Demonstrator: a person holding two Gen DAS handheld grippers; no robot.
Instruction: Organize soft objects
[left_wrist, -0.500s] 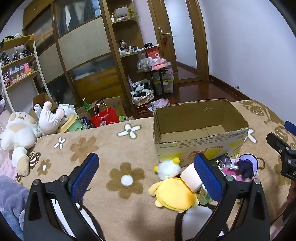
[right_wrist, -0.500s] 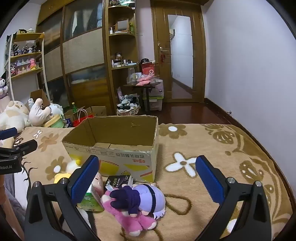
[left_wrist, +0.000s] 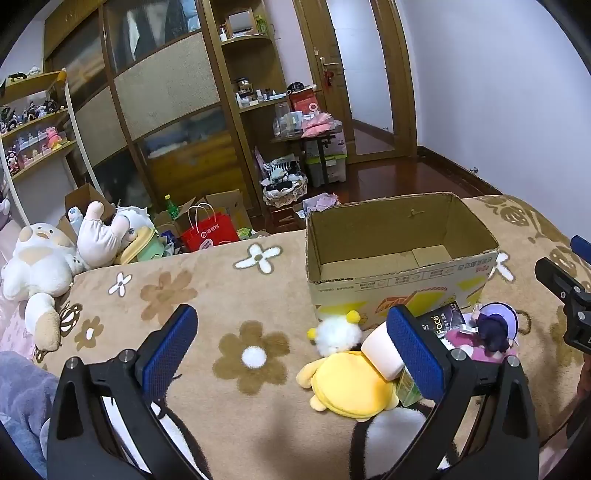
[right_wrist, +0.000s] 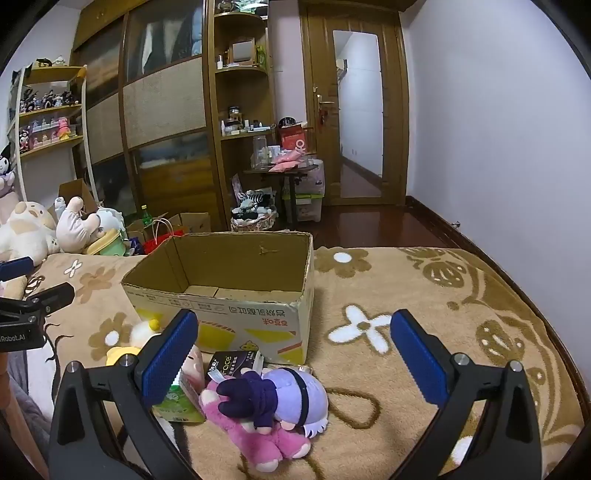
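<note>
I held both tools wide apart: my left tool near the yellow plush, my right tool over the purple-haired doll (both before the cardboard box).

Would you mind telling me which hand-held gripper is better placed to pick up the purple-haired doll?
Right: its open hand-held gripper faces the purple-haired doll directly; the left hand-held gripper faces the yellow plush.
</note>
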